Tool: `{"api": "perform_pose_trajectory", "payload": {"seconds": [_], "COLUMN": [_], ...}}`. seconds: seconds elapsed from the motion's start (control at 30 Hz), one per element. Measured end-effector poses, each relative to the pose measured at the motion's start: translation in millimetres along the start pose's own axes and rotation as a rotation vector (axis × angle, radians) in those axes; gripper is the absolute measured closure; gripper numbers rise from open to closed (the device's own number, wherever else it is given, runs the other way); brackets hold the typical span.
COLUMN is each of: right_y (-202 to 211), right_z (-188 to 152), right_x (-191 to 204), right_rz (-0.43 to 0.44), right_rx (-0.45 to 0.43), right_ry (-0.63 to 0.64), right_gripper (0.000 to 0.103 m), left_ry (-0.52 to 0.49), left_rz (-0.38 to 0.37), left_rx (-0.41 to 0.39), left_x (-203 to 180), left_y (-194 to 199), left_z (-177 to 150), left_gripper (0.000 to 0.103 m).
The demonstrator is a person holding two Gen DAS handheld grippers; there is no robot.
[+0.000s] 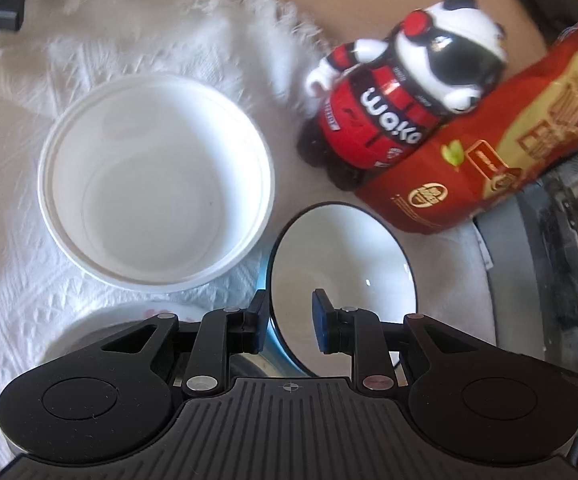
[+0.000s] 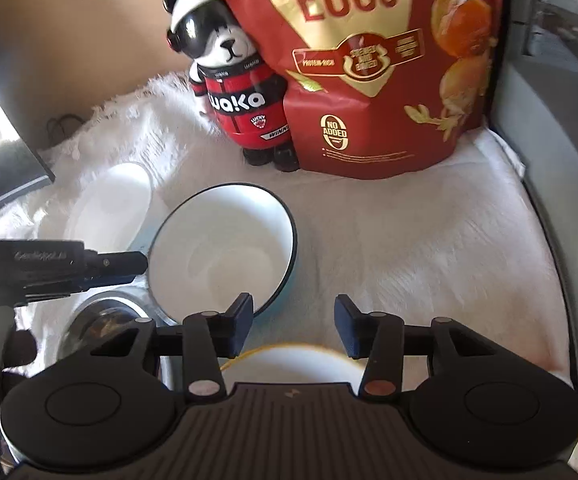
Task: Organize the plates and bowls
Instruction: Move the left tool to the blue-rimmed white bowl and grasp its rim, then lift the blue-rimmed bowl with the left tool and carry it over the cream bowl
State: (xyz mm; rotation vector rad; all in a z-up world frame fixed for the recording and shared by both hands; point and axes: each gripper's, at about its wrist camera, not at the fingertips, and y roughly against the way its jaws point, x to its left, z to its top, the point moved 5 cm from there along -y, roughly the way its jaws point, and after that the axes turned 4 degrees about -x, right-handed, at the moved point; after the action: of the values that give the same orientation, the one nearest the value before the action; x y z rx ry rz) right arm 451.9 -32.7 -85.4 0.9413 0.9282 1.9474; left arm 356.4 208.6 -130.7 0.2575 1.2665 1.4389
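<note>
Left gripper (image 1: pixel 290 320) straddles rim of dark-rimmed bowl (image 1: pixel 345 264), jaws apart, not yet clamped; right gripper (image 2: pixel 293 326) spread, empty; next: close on rim, lift toward white tub (image 1: pixel 157 184)

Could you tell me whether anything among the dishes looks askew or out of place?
Yes: the dark-rimmed white bowl sits tilted, propped on a metal bowl rather than flat on the white cloth. The left gripper straddles its rim.

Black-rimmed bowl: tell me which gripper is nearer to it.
Left. The left gripper straddles the rim of the black-rimmed bowl, one finger inside, one outside, jaws not closed. The right gripper hangs open beside it, just past its near edge, over a yellow-rimmed dish.
</note>
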Motion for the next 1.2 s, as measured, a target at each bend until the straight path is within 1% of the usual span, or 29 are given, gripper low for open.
{"api": "perform_pose_trajectory", "payload": {"seconds": [0.03, 0.1, 0.17, 0.27, 0.37, 0.47, 0.6, 0.67, 0.73, 0.9, 1.0, 1.07, 1.2], "right_y": [-8, -24, -37, -64, -85, -99, -105, -99, -92, -81, -78, -79, -86], "right_z": [4, 12, 17, 18, 14, 10, 9, 9, 10, 11, 9, 8, 7], "right_x": [-2, -3, -3, 0, 4, 9, 13, 10, 2, -29, -50, -59, -65], "right_rz": [-0.009, 0.012, 0.017, 0.046, 0.086, 0.126, 0.111, 0.118, 0.117, 0.062, 0.043, 0.047, 0.044], "right_rx": [0.02, 0.048, 0.054, 0.104, 0.156, 0.197, 0.209, 0.202, 0.183, 0.142, 0.136, 0.137, 0.137], "right_ry": [-0.01, -0.015, -0.013, -0.033, -0.046, -0.065, -0.032, -0.03, -0.039, -0.088, -0.136, -0.164, -0.175], "right_gripper": [0.058, 0.058, 0.058, 0.058, 0.058, 0.06, 0.066, 0.069, 0.069, 0.069, 0.069, 0.069, 0.067], "left_ry": [-0.012, -0.03, -0.018, -0.018, -0.009, -0.025, -0.066, -0.082, -0.087, -0.138, -0.178, -0.191, -0.17], "left_rz": [0.011, 0.033, 0.056, 0.085, 0.087, 0.113, 0.144, 0.135, 0.113, 0.056, 0.042, 0.036, 0.021], "left_rx": [-0.008, -0.007, 0.002, 0.016, 0.029, 0.036, 0.034, 0.035, 0.053, 0.094, 0.095, 0.117, 0.184], "left_x": [-2, -3, -1, -1, -3, -6, -14, -21, -30, -60, -74, -77, -71], "left_y": [-1, -7, -13, -22, -30, -36, -40, -42, -49, -72, -81, -89, -107], "left_z": [1, 3, 4, 4, 4, 7, 8, 7, 7, 3, 2, 3, 4], "left_gripper": [0.074, 0.074, 0.074, 0.074, 0.074, 0.074, 0.074, 0.074, 0.074, 0.074, 0.074, 0.075, 0.081]}}
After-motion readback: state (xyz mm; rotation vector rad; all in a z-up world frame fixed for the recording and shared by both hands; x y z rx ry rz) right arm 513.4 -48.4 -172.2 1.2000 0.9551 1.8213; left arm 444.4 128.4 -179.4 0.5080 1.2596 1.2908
